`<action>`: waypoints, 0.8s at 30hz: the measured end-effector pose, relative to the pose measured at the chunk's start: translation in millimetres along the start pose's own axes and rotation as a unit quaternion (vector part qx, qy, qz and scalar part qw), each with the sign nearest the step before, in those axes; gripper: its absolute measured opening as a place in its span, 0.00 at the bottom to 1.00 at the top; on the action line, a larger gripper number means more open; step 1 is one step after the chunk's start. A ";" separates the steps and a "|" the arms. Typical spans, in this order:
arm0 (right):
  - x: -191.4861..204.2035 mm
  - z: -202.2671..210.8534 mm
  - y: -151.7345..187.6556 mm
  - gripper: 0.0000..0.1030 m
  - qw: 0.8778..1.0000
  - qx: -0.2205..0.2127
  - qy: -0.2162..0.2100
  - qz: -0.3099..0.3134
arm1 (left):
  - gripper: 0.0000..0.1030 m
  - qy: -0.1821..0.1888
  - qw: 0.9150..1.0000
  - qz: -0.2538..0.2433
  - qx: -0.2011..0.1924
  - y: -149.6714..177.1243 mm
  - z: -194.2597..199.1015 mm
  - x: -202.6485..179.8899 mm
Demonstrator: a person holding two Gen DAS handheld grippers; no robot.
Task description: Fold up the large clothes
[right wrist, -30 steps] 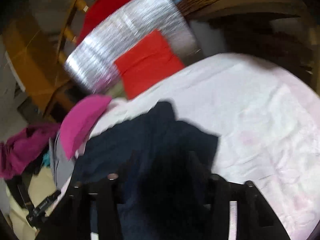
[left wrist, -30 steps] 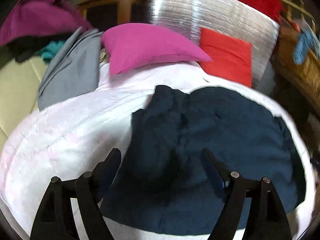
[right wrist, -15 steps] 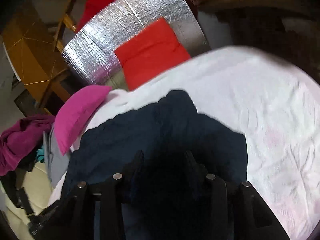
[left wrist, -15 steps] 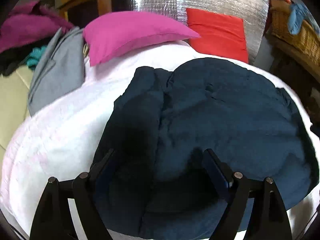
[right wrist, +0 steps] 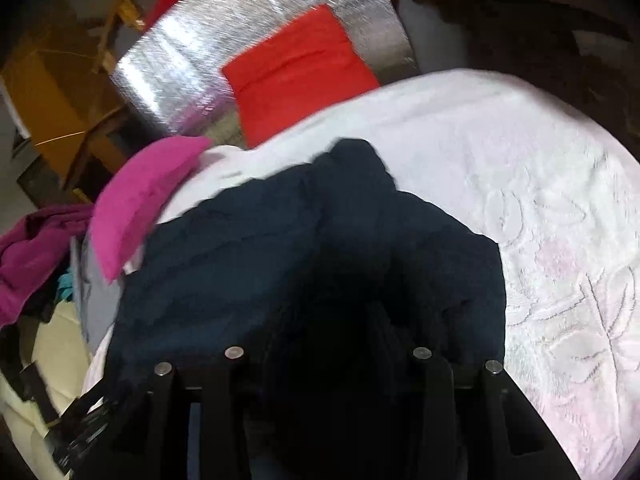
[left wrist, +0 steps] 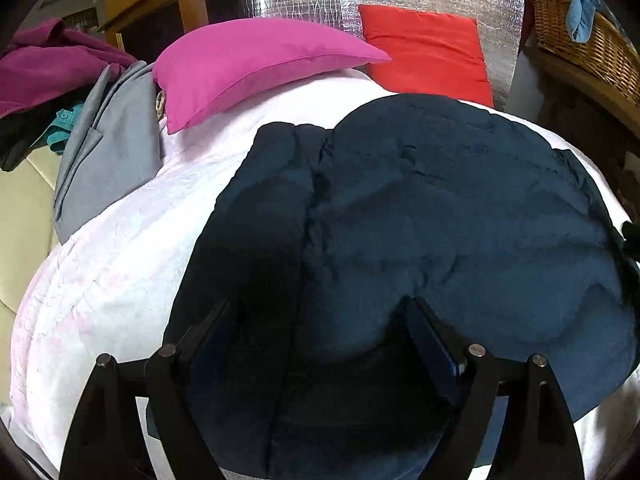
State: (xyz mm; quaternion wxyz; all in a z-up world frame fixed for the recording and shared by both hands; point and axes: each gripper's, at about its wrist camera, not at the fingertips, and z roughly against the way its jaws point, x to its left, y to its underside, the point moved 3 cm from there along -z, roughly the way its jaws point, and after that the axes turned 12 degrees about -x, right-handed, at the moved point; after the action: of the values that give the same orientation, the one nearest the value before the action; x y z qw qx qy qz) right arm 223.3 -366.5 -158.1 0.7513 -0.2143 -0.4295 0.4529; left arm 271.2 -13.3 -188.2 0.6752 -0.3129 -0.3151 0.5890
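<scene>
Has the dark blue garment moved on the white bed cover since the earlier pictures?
Yes. In the left wrist view the dark blue garment now spreads farther up the white bed cover, its far edge reaching close to the red cushion.

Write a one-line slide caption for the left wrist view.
Left gripper, jaws open, above a navy garment spread on a white bedspread, pink pillow behind.

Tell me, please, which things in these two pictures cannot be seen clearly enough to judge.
- Right gripper, right wrist view: its fingers are black against the dark navy garment, so open or shut cannot be told.
- Same view: motion blur smears the pink pillow.
- Navy garment, left wrist view: its near edge is hidden behind the left gripper and cut off by the picture's lower edge.
- Wicker basket, left wrist view: cut off by the fisheye rim.
</scene>
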 end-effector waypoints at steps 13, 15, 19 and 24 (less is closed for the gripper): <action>40.9 -22.9 36.0 0.45 0.994 0.069 -0.020 0.078 | 0.85 0.001 1.000 -0.007 -0.001 2.8 -0.2 -0.4; 39.6 -21.9 34.3 0.45 0.995 0.070 -0.025 0.072 | 0.85 0.000 1.000 -0.008 0.000 2.8 -0.4 -0.5; 42.4 -9.8 29.4 0.45 0.995 0.062 -0.052 0.058 | 0.85 -0.001 1.000 -0.010 0.001 2.9 -0.7 -0.9; 58.0 -2.7 32.3 0.45 0.992 0.066 -0.076 0.081 | 0.85 -0.003 1.000 -0.011 0.001 3.4 -0.9 -1.6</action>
State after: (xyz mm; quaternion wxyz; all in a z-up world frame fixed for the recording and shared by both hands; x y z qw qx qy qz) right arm 222.3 -300.1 -156.3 0.6897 -0.1636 -0.4356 0.5548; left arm 269.7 -14.5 -191.5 0.6810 -0.3070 -0.3203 0.5826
